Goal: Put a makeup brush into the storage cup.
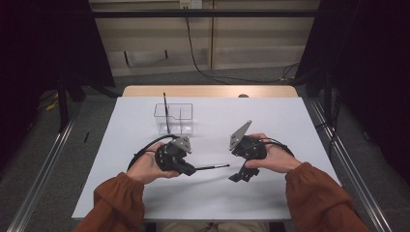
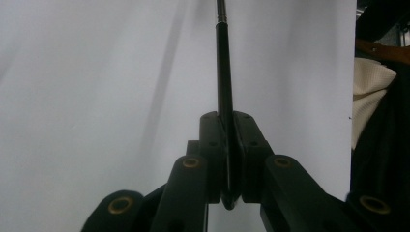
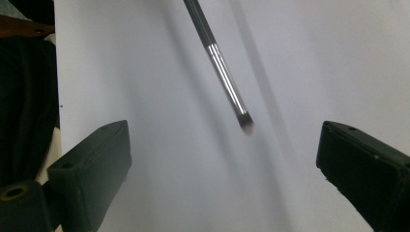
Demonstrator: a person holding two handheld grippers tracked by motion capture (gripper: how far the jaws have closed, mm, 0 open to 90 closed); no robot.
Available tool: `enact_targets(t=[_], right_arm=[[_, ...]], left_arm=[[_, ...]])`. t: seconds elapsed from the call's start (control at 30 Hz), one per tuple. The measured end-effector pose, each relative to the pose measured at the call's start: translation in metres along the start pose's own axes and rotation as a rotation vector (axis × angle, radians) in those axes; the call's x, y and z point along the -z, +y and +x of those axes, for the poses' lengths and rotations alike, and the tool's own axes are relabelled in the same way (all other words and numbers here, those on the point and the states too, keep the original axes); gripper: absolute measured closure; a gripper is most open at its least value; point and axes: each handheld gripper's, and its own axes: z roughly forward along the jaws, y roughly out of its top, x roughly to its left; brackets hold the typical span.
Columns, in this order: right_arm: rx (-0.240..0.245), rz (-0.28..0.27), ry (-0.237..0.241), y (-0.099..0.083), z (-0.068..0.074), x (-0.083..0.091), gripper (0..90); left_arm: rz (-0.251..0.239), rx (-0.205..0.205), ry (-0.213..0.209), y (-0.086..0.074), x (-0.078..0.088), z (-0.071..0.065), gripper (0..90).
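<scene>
Above the white table [image 1: 270, 193], the left gripper [image 1: 191, 169] clamps a thin brush [image 1: 212, 167], pointing it toward the right gripper [image 1: 238, 176]. Between the left jaws, the brush handle [image 2: 224, 92] sits pinched. Beyond the right gripper's wide-apart jaws, the bristle tip [image 3: 246, 126] hangs free.

Two brushes [image 1: 212, 167], one clear box [image 1: 174, 118], two grippers [image 1: 188, 169], one white table [image 1: 270, 125]

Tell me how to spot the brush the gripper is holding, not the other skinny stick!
Start at the white table and find the left gripper, near the person's side. Squeezed between its jaws is the thin black brush, lying level and aimed at the right gripper. It has a silver collar and tiny bristle tip, while the other black stick stands upright in the clear box farther back.
</scene>
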Motion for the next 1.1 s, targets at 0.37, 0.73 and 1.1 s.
enact_targets(t=[0.37,0.73,1.1], right_arm=[[-0.05,-0.046,-0.032,-0.017,0.001,0.006,4.5],[-0.068,-0.075,-0.028,-0.032,0.004,0.009,4.9],[-0.097,-0.186,-0.039,-0.041,0.006,0.019,4.0]], left_arm=[[-0.042,0.024,0.013,-0.012,0.011,0.002,84.1],[-0.085,0.052,0.025,-0.029,0.017,0.003,84.1],[-0.198,0.082,0.004,-0.039,0.024,0.0,84.1]])
